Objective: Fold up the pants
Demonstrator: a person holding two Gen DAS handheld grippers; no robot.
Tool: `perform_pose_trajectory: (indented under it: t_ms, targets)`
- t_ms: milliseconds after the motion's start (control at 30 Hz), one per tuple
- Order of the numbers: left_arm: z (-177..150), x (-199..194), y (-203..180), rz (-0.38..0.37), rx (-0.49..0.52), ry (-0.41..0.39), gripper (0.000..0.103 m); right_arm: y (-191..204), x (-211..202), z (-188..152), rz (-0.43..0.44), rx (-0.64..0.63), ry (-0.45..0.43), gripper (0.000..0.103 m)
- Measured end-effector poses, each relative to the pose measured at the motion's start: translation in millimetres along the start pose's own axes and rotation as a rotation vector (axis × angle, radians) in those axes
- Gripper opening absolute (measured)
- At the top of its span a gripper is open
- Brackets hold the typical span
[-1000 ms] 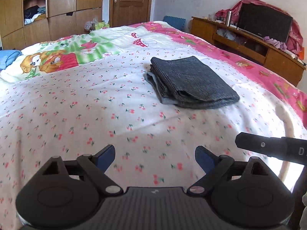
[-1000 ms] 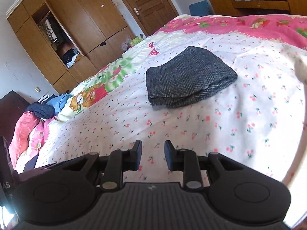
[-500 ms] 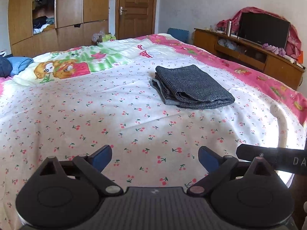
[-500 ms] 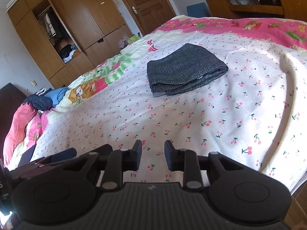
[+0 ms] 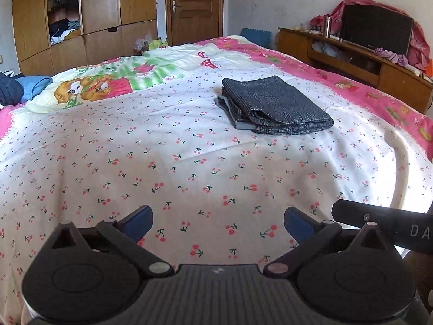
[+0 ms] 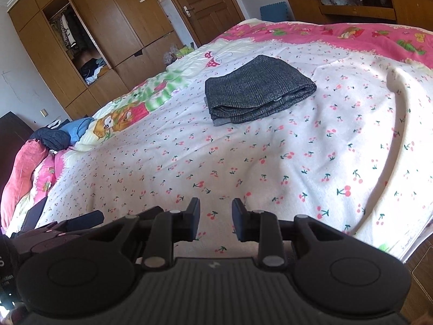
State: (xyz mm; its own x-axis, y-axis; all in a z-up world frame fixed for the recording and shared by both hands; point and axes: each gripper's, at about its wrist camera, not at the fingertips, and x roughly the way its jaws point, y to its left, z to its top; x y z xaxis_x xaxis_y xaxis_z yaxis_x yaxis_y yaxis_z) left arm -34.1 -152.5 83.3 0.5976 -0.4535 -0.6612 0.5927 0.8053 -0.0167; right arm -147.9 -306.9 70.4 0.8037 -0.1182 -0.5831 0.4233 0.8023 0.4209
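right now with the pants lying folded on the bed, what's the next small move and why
Probably just draw both tools back: the pants already lie in a neat stack on the bed, and the left tool and right tool are empty, well short of them.

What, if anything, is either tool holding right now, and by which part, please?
Nothing is held: the left tool and right tool are both empty, and the folded pants lie apart on the bed.

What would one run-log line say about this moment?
pants: folded, lying on bed | left tool: open, empty | right tool: open narrowly, empty | both apart from pants
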Motion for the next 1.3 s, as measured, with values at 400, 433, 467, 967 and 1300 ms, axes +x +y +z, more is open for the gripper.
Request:
perform_pose_trajectory:
  t_ms: [400, 433, 467, 967, 1300]
  targets:
    - [9, -7, -17, 0.059, 0.004, 0.0, 0.103, -4, -6, 5, -0.027, -0.021, 0.009, 0.028]
    - [10, -7, -20, 0.057, -0.003, 0.001, 0.103, -5, -8, 7, -0.032, -0.027, 0.003, 0.028]
    - [11, -6, -23, 0.053, -0.01, 0.006, 0.103, -7, -11, 9, -0.042, -0.039, -0.005, 0.028]
    - [41, 8, -105, 0.069, -0.025, 0.041, 0.103, -63, -33, 59, -0.083, -0.147, -0.019, 0.028]
    - [47, 16, -163, 0.07, 0.012, -0.003, 0.103, -116, -41, 80, -0.086, -0.121, -0.011, 0.028]
